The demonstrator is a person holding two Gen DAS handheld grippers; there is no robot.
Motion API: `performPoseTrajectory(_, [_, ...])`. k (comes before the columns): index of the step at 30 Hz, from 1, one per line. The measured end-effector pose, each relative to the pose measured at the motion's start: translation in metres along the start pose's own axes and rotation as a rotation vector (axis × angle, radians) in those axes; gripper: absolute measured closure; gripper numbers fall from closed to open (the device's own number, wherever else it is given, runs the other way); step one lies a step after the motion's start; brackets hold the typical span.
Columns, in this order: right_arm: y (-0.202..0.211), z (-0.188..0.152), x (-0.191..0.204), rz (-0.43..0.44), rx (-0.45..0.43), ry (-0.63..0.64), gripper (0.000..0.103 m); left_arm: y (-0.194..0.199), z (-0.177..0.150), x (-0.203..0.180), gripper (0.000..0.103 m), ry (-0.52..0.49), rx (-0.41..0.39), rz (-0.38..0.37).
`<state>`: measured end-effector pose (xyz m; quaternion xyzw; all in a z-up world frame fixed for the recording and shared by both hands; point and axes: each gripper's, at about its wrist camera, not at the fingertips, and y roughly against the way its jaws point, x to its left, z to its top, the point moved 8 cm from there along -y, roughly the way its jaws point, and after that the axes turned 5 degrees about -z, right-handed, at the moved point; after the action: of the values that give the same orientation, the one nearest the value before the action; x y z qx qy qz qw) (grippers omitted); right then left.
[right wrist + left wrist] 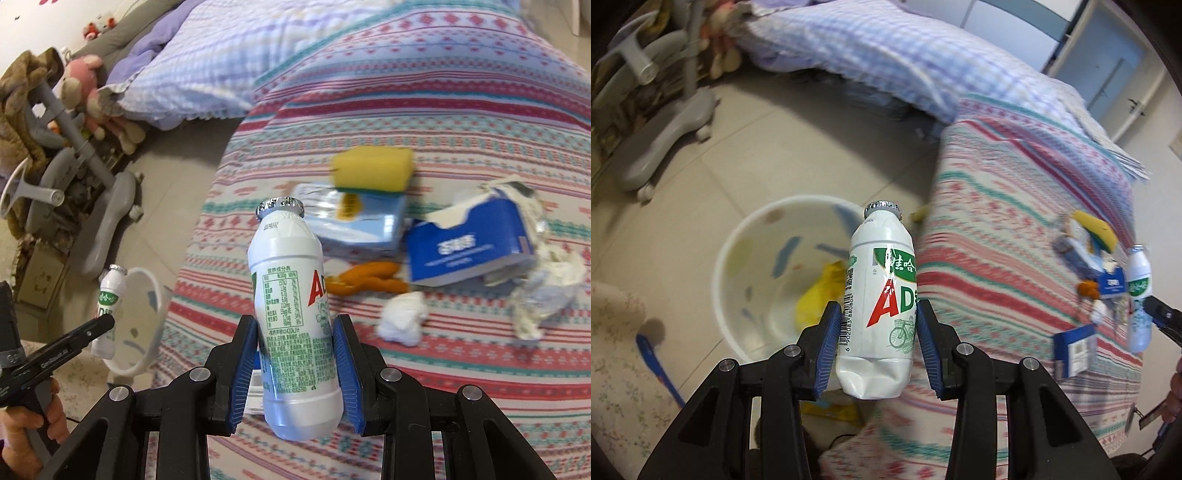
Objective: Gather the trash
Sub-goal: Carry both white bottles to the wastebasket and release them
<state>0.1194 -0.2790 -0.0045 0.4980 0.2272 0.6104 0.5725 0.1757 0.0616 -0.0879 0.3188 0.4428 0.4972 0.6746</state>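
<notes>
My left gripper [879, 325] is shut on a white AD milk bottle [877, 295] with a dented base, held above the edge of a white bin [738, 266] on the floor that holds a yellow wrapper [820, 291]. My right gripper [295, 332] is shut on a second white AD milk bottle [291, 314], held over the striped bedspread [443, 110]. On the bed lie a yellow sponge [373, 166], a blue packet [365, 229], a torn blue carton [469, 247], an orange peel [369, 282] and crumpled tissue [402, 317].
A checked blue pillow [886, 55] lies at the head of the bed. A grey wheeled stand [665, 136] and soft toys [88, 92] stand on the tiled floor beyond the bin. A blue stick [657, 362] lies by a floral cushion [617, 350].
</notes>
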Motion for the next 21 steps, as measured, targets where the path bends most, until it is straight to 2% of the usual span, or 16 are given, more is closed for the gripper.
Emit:
performPoseTrajectory(5, [-0.014, -0.001, 0.029, 0.025, 0.024, 0.034, 0.066, -0.012, -0.003, 0.035, 0.059, 0.080, 0.028, 0.033])
performPoseTrajectory(11, [-0.039, -0.005, 0.069, 0.043, 0.050, 0.094, 0.066, -0.028, 0.003, 0.051, 0.059, 0.082, 0.039, 0.042])
performPoseTrajectory(14, [-0.049, -0.007, 0.086, 0.063, 0.063, 0.117, 0.066, -0.029, 0.007, 0.063, 0.058, 0.110, 0.037, 0.070])
performPoseTrajectory(15, [-0.054, -0.009, 0.093, 0.078, 0.070, 0.125, 0.066, -0.029, 0.007, 0.068, 0.054, 0.118, 0.049, 0.082])
performPoseTrajectory(16, [-0.058, -0.012, 0.099, 0.087, 0.078, 0.129, 0.066, -0.028, 0.006, 0.072, 0.038, 0.129, 0.052, 0.093])
performPoseTrajectory(18, [-0.065, -0.014, 0.107, 0.097, 0.089, 0.136, 0.066, -0.018, 0.006, 0.084, 0.016, 0.152, 0.033, 0.123])
performPoseTrajectory(21, [-0.080, -0.015, 0.124, 0.115, 0.109, 0.152, 0.066, 0.000, 0.008, 0.100, 0.014, 0.138, -0.010, 0.188])
